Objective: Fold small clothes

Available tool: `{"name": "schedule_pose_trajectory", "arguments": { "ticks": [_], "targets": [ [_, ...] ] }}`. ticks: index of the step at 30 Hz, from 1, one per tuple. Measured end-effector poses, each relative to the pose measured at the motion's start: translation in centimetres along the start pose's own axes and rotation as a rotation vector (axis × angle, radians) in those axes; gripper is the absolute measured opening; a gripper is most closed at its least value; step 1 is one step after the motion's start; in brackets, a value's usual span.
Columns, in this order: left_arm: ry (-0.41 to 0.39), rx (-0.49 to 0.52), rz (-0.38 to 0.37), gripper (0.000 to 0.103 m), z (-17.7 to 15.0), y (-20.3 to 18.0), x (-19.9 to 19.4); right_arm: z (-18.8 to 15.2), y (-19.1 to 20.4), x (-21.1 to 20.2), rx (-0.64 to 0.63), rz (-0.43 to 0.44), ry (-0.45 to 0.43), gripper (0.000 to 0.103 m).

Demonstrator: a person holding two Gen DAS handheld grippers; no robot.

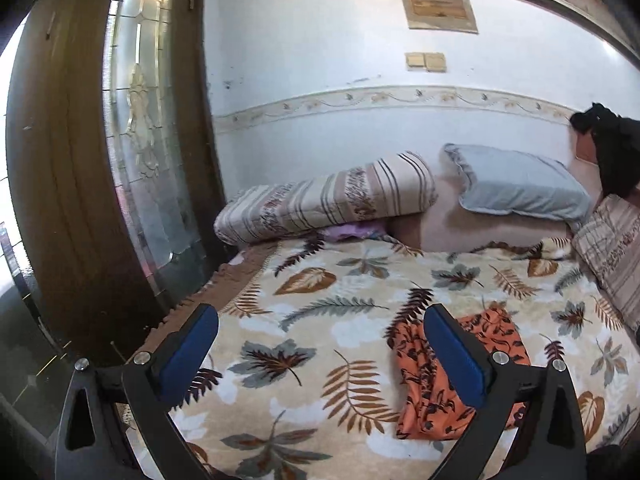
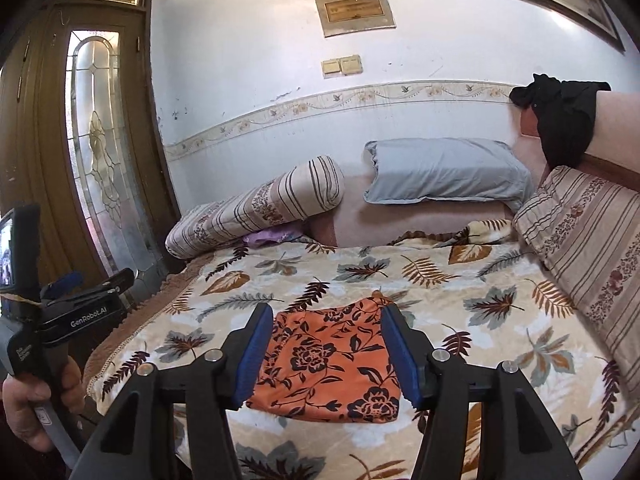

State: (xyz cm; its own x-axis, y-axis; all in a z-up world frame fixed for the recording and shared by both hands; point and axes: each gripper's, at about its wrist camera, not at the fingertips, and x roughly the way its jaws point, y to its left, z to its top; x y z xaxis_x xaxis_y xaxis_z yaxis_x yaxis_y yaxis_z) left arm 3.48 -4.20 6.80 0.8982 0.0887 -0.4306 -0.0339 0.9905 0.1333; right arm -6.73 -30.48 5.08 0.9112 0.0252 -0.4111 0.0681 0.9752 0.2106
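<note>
The left hand-held gripper (image 1: pixel 320 332) is standing spread to its widest, its blue-padded fingers (image 1: pixel 188 352) gripping nothing and hanging clear above the bed. The right hand-held gripper (image 2: pixel 326 346) is standing about half open, also empty; no fabric is lying between its ribbed blue pads (image 2: pixel 252 356), and the garment is showing beyond them, lower on the bed.

The small orange garment (image 2: pixel 328 364) is lying flat on the blanket (image 2: pixel 460 280), folded into a rough rectangle, its thin cloth printed with dark flowers and leaves. In the left wrist view it is sitting partly behind the right-side finger, near the blanket's middle.

The blanket is looking plush and fleecy, cream with brown, grey and rust leaf shapes. A striped cylindrical bolster (image 2: pixel 256 208) is leaning at the far end, a bit of purple cloth (image 2: pixel 266 236) is peeking out under it, and a soft grey pillow (image 2: pixel 448 172) with a frilled edge is resting beside it. A black cloth (image 2: pixel 564 120) is draping over the pink headboard (image 2: pixel 624 128). In the right wrist view, a person's hand (image 2: pixel 30 408) is gripping the left device's handle.
</note>
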Motion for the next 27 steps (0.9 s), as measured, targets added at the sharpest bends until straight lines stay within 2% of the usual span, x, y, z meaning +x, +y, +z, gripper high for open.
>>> {"name": "schedule_pose_trajectory", "arguments": {
  "ticks": [10,17,27],
  "targets": [
    [-0.061,-0.015,0.018,0.102,0.9,1.4,-2.6,0.1,0.6,-0.5,-0.008,0.023,-0.002,0.061],
    [-0.089,-0.003,-0.007,0.102,1.4,0.9,-4.4,0.4,-0.4,-1.4,0.041,0.028,-0.006,0.062],
    [-0.114,0.0,-0.046,0.102,1.6,0.5,-6.5,0.3,0.4,-2.4,0.018,0.012,-0.014,0.065]
  ]
}}
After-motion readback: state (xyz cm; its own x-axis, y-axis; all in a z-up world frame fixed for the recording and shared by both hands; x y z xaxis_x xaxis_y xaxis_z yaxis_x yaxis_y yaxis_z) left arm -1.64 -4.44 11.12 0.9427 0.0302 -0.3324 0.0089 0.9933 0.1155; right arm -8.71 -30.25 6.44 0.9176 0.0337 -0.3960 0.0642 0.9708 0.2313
